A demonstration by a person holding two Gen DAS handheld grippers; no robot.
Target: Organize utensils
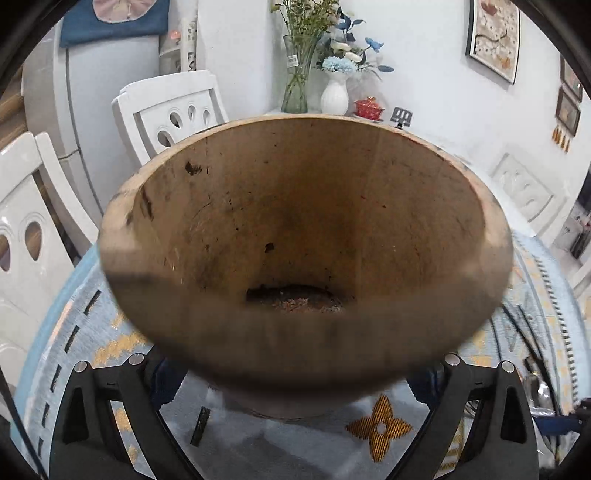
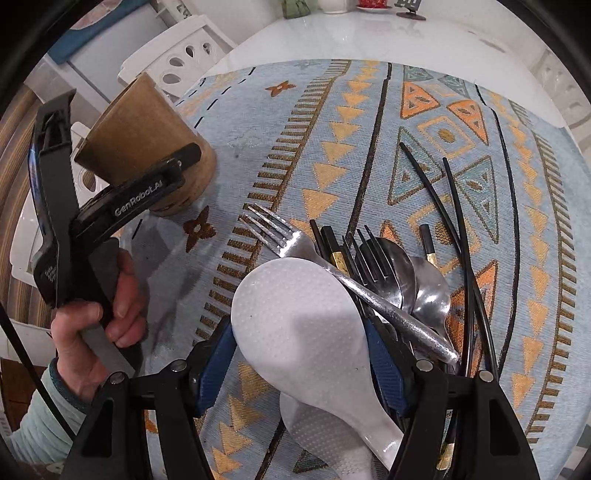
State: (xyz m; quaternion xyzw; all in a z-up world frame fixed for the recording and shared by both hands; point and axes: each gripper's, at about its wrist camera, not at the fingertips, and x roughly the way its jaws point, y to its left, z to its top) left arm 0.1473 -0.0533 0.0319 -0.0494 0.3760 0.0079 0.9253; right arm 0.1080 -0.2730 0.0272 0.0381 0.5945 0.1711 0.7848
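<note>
My left gripper [image 2: 173,166] is shut on a brown wooden holder cup [image 2: 147,140] standing at the left of the patterned cloth; in the left wrist view the cup's empty inside [image 1: 303,236] fills the frame, tilted toward the camera. My right gripper [image 2: 299,369] is shut on a white rice paddle [image 2: 295,325] lying over the utensil pile. The pile holds a silver fork [image 2: 295,243], a black fork [image 2: 369,254], metal spoons [image 2: 424,291] and black chopsticks [image 2: 458,221].
A blue patterned cloth [image 2: 351,129] covers the round white table [image 2: 332,33]. White chairs [image 1: 170,110] stand at the left. Vases with flowers [image 1: 314,74], a red lidded cup [image 1: 369,107] and a phone stand [image 1: 400,118] sit at the table's far edge.
</note>
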